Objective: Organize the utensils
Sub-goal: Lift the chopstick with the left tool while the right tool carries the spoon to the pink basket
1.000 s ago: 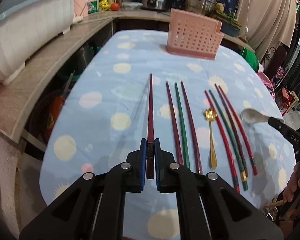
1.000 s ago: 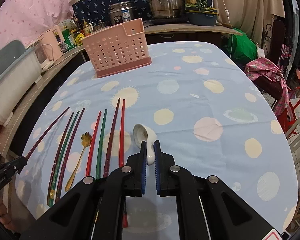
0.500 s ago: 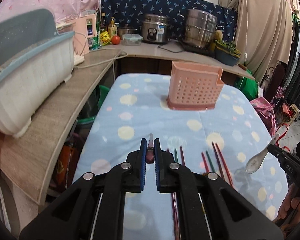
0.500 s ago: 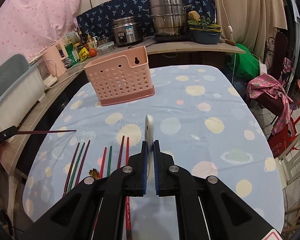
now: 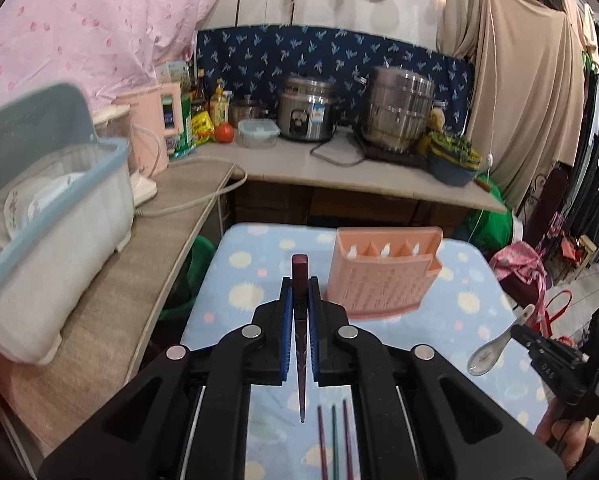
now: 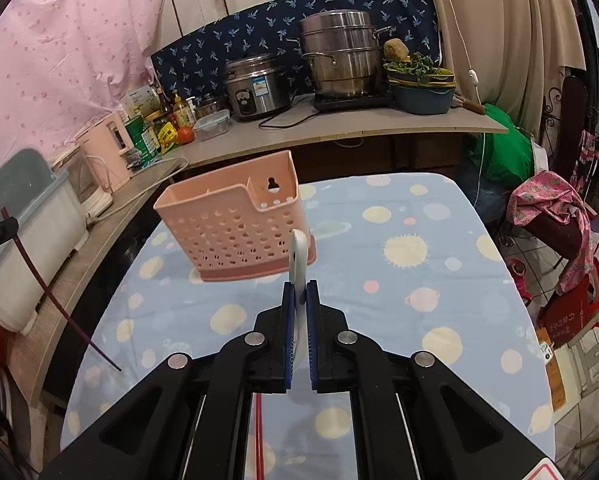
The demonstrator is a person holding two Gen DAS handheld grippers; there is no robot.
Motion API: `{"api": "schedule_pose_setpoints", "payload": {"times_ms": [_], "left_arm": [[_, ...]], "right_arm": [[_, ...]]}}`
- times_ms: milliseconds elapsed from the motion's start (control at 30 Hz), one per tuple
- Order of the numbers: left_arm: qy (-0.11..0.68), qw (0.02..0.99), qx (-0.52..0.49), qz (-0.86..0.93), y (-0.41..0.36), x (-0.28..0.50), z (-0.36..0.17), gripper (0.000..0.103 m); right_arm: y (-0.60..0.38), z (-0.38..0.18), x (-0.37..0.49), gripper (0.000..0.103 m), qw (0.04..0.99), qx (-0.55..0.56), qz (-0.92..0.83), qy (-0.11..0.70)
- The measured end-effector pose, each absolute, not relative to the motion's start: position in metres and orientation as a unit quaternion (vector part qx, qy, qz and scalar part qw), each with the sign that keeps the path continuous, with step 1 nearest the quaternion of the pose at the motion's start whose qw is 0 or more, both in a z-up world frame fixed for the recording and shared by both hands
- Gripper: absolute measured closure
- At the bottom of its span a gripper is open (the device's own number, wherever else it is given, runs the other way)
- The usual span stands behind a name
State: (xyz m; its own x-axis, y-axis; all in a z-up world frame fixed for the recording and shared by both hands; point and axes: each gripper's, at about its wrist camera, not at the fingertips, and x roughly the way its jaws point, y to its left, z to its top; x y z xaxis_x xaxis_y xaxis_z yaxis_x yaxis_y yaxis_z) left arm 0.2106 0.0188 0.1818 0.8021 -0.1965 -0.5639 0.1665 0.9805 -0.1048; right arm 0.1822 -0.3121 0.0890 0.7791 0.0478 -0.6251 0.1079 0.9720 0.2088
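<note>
My left gripper (image 5: 299, 292) is shut on a dark red chopstick (image 5: 300, 280), held upright above the table with its thin tip hanging down; it also shows in the right wrist view (image 6: 39, 280). My right gripper (image 6: 298, 292) is shut on a white ceramic spoon (image 6: 299, 256), handle end up; in the left wrist view the spoon (image 5: 489, 350) hangs bowl-down at right. The pink perforated utensil holder (image 5: 383, 280) stands on the table ahead of both grippers, also in the right wrist view (image 6: 235, 232). Three chopsticks (image 5: 333, 436) lie on the cloth below.
The table has a blue polka-dot cloth (image 6: 399, 280). A wooden counter (image 5: 111, 292) runs along the left with a white dish bin (image 5: 47, 240). Pots and a rice cooker (image 6: 259, 88) stand on the back counter. A chair with pink cloth (image 6: 555, 216) stands right.
Both grippers have risen and moved forward toward the holder. The chopstick has tilted from level to upright. The spoon was lifted off the cloth.
</note>
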Motion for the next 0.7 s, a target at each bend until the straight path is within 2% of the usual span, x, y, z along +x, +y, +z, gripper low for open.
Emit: {"api": "schedule_pose_setpoints", "payload": {"times_ms": [367, 533, 700], "left_arm": [[0.173, 0.978, -0.044, -0.107, -0.016, 0.256, 0.276, 0.096], [0.153, 0.981, -0.055, -0.110, -0.033, 0.289, 0.289, 0.096], [0.170, 0.978, -0.041, -0.111, -0.054, 0.318, 0.270, 0.096]], "right_arm": [[-0.325, 0.135, 0.272, 0.097, 0.950, 0.133, -0.006, 0.282], [-0.320, 0.134, 0.309, 0.097, 0.948, 0.134, -0.003, 0.287], [-0.311, 0.122, 0.329, 0.097, 0.946, 0.123, 0.003, 0.299]]}}
